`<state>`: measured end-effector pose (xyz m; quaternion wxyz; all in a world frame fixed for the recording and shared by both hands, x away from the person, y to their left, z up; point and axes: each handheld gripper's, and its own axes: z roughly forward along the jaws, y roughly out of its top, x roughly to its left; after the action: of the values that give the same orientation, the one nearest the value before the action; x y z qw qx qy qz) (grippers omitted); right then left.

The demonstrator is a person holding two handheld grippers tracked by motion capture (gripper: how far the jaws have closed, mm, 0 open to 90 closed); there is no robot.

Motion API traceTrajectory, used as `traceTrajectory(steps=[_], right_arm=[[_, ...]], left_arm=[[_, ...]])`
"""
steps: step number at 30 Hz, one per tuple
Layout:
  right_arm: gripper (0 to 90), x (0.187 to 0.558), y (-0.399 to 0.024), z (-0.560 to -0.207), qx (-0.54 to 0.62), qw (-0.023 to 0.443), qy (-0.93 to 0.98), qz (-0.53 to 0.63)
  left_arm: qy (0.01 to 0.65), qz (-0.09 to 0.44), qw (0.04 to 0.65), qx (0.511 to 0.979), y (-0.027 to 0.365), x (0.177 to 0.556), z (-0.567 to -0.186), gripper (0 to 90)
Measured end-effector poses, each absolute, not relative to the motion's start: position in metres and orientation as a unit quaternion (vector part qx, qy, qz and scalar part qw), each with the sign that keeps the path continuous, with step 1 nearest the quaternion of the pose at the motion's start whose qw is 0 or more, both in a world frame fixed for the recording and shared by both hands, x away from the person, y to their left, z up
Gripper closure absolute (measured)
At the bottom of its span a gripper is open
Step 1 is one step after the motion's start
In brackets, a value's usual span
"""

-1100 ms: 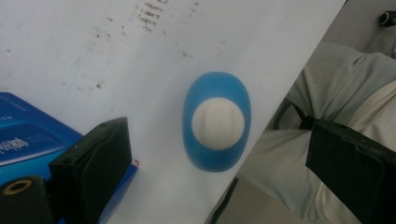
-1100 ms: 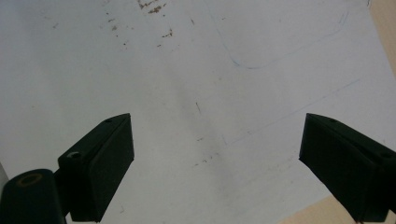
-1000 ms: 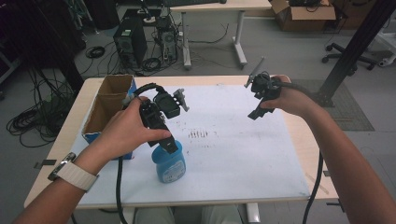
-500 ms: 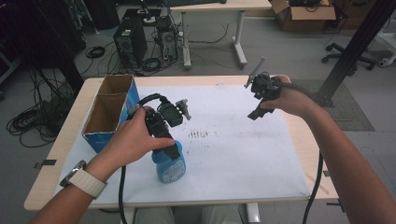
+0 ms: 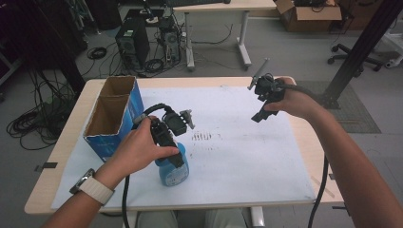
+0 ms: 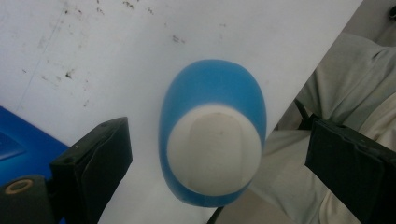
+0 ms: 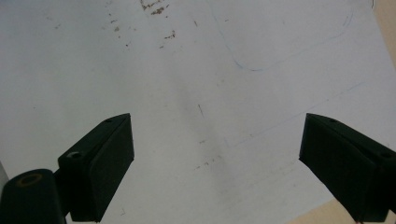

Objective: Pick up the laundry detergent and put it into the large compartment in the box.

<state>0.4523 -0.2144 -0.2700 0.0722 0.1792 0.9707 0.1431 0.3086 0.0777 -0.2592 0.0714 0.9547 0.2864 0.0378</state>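
The left hand-held gripper point(image 5: 177, 164) hangs directly over the blue bottle point(image 6: 212, 140), jaws spread wide either side of its white cap point(image 6: 215, 149) without touching. The bottle stands on the white sheet point(image 5: 237, 156) near the surface's front edge, just beside the blue cardboard box point(image 5: 111, 118). The right hand-held gripper point(image 5: 259, 102) hovers wide open above bare sheet, holding nothing.

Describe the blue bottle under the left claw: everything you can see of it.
The blue bottle looks like translucent light-blue plastic with an oval body and a white oval top. It stands upright on the white sheet near the table's front edge, beside the blue cardboard box. The left claw hangs straight above it, jaws spread wide to either side and apart from it. In the high view the hand hides its upper part; a label is too blurred to read.
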Motion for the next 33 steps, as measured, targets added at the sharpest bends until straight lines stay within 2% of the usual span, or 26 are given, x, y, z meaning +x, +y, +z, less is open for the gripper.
traceTrajectory(steps=[13, 33], right_arm=[[10.0, 0.453, -0.213, -0.271, 0.177, 0.071, 0.971, 0.144], [10.0, 0.452, -0.213, -0.272, 0.178, 0.072, 0.971, 0.145]], left_arm=[[0.289, 0.034, 0.070, 0.954, 0.081, 0.311, -0.273, 8.9], [0.284, 0.033, 0.072, 0.956, 0.082, 0.313, -0.278, 20.8]])
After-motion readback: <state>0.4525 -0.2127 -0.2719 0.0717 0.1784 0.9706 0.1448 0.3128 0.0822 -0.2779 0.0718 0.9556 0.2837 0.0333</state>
